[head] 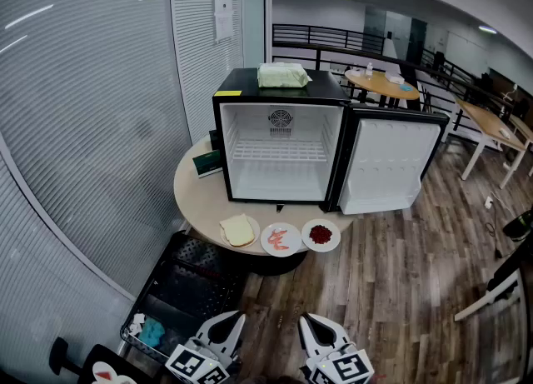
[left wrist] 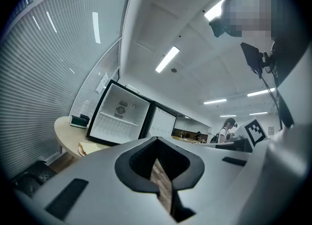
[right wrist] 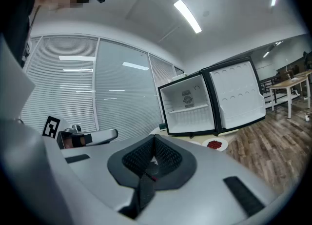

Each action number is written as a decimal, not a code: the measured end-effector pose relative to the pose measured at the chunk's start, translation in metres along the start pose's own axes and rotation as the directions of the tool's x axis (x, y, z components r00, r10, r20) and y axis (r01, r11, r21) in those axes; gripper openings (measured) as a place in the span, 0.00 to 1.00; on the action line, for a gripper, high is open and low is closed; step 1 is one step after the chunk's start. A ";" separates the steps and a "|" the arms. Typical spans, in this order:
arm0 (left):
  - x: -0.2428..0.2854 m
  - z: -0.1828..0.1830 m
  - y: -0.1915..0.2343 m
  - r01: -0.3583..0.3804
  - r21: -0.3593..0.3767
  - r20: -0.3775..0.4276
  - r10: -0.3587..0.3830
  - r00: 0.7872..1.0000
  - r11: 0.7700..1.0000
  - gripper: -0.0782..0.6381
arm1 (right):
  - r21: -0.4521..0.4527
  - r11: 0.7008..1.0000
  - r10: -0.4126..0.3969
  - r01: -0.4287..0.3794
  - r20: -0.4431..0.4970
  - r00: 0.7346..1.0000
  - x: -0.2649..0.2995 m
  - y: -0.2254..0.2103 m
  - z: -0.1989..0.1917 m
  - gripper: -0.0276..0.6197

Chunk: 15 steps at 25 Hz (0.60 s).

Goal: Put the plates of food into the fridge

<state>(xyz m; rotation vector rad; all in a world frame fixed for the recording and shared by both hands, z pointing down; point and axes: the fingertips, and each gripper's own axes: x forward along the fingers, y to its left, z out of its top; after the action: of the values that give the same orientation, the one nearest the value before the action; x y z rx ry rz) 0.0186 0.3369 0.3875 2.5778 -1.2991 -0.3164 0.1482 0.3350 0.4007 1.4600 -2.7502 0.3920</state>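
While the left gripper [head: 233, 317] and the right gripper [head: 308, 319] hang well short of the bench [head: 196, 199], each with jaws together on nothing, three plates of food [head: 281, 239] line its front edge before the open fridge [head: 279, 137].

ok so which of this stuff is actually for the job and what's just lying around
For the job:
- fridge, door open
- plate of bread
- plate of pink food
- plate of red food

Just lying about:
- pale packet on the fridge top
- dark box beside the fridge
- black cart by the table
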 end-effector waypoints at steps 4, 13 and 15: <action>0.004 0.000 -0.003 -0.004 -0.004 0.007 0.004 1.000 1.000 0.12 | -0.005 1.000 0.005 -0.005 0.006 1.000 -0.001 -0.004 0.003 0.05; 0.014 -0.006 -0.016 -0.014 0.011 0.018 0.014 1.000 1.000 0.12 | 0.027 0.999 0.025 -0.025 0.000 1.000 0.004 -0.016 -0.001 0.05; 0.014 -0.007 -0.019 -0.023 0.010 0.025 0.023 0.999 1.000 0.12 | 0.038 0.999 0.028 -0.027 -0.004 1.000 0.008 -0.019 -0.003 0.05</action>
<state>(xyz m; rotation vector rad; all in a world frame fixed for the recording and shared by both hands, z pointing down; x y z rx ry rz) 0.0437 0.3373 0.3875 2.5737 -1.3411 -0.3393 0.1588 0.3189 0.4092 1.4290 -2.7776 0.4500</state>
